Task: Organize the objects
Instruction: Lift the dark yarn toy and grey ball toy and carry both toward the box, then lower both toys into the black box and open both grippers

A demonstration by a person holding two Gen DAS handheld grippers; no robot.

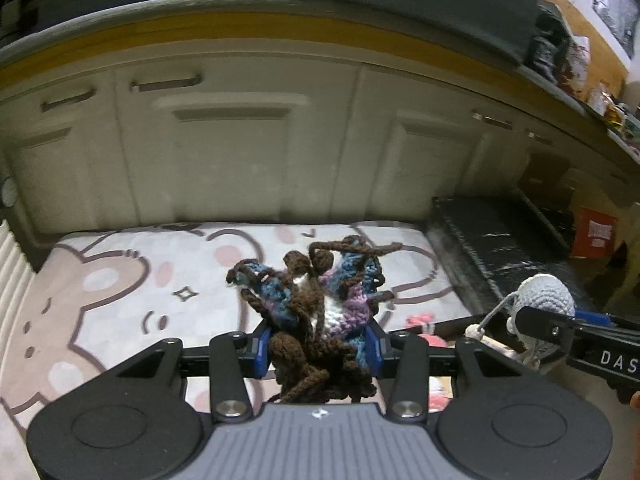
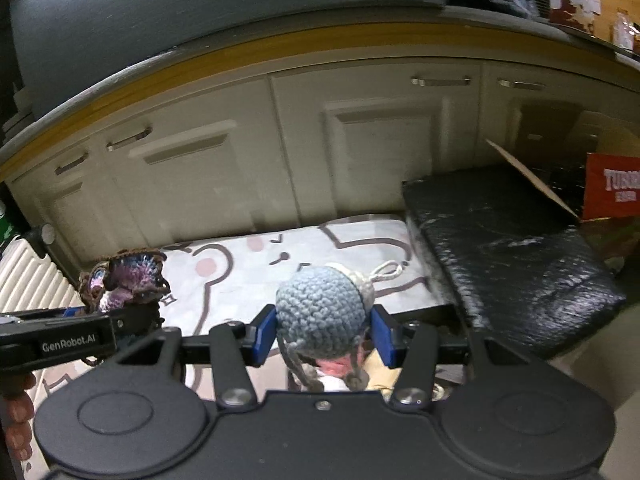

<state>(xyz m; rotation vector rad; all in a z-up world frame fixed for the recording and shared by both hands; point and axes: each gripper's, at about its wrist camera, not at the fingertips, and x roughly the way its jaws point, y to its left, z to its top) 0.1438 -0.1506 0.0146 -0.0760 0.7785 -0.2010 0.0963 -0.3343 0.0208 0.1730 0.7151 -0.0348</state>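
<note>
My left gripper (image 1: 318, 346) is shut on a crochet toy (image 1: 316, 300) of brown, blue, purple and white yarn with loose brown strands, held above a cartoon-print mat (image 1: 132, 280). The same toy shows at the left of the right wrist view (image 2: 128, 280). My right gripper (image 2: 324, 338) is shut on a grey-blue crochet doll (image 2: 322, 312) with a pink face, grey braids and a cream loop on top. That doll also shows at the right of the left wrist view (image 1: 544, 296), held by the right gripper (image 1: 556, 326).
Cream cabinet doors (image 1: 240, 152) stand behind the mat under a dark counter. A black padded block (image 2: 508, 248) lies right of the mat, with a red box (image 2: 612, 188) beyond. A pink object (image 1: 424, 324) lies below at the mat's near edge. A ribbed white panel (image 2: 32, 280) is at left.
</note>
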